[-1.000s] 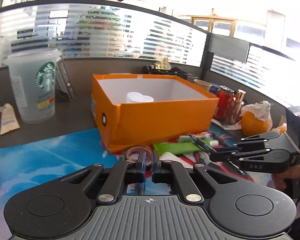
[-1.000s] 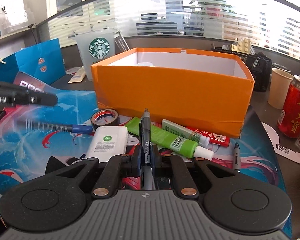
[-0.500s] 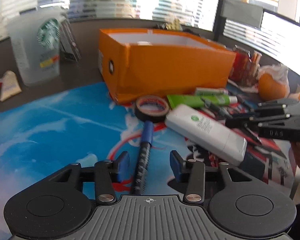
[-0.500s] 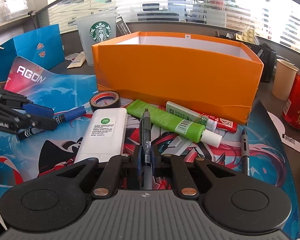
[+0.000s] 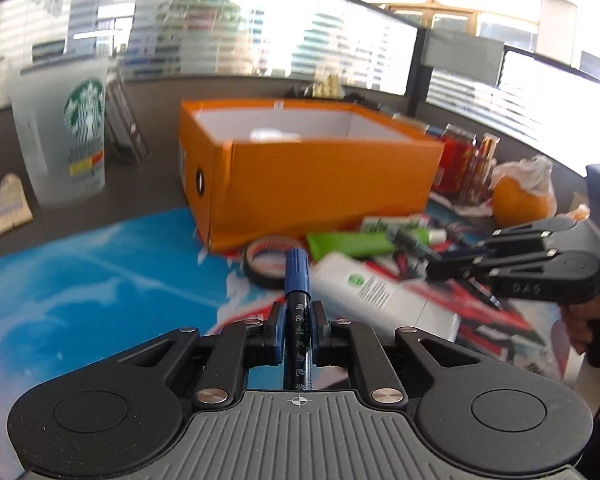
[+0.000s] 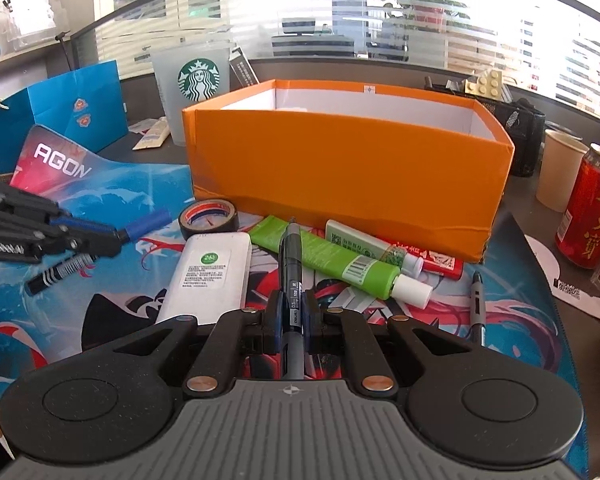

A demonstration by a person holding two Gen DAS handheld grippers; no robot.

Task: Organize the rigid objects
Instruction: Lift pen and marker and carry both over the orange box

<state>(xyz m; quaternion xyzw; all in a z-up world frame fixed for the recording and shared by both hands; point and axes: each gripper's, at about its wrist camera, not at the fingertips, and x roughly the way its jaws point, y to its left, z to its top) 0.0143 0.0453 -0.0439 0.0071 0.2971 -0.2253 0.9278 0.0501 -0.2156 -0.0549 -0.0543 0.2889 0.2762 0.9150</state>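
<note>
Now both grippers grip a pen each over the printed desk mat (image 6: 112, 184). The left gripper (image 5: 298, 326) has its jaws pressed tight on a blue-capped marker (image 5: 297, 280), whose cap sticks out forward past the fingertips, toward the roll of tape (image 5: 268, 258). In the right wrist view the marker's barrel pokes out behind the jaws over the mat's left part. The right gripper (image 6: 291, 312) is clamped on a dark pen (image 6: 291, 264) that points forward over the green tube (image 6: 332, 256).

An orange box (image 6: 340, 168) stands open at the far edge of the mat, with something white inside that is too blurred to name. Just in front of its near wall lie the tape roll, the green tube with its white cap, a paler tube (image 6: 364, 244) and a red one (image 6: 436, 260) tucked against the box. A white flat case (image 6: 208, 276) lies near the mat's middle, beside the tape. A second dark pen (image 6: 476, 300) lies alone toward the mat's right edge.

Off the mat, a Starbucks cup (image 6: 196, 88) stands behind the box's left corner, with a blue paper bag (image 6: 68, 116) further left. A red can (image 6: 592, 212) and a paper cup (image 6: 560, 168) stand to the right of the box. An orange fruit (image 5: 520, 200) sits near the can in the left wrist view.
</note>
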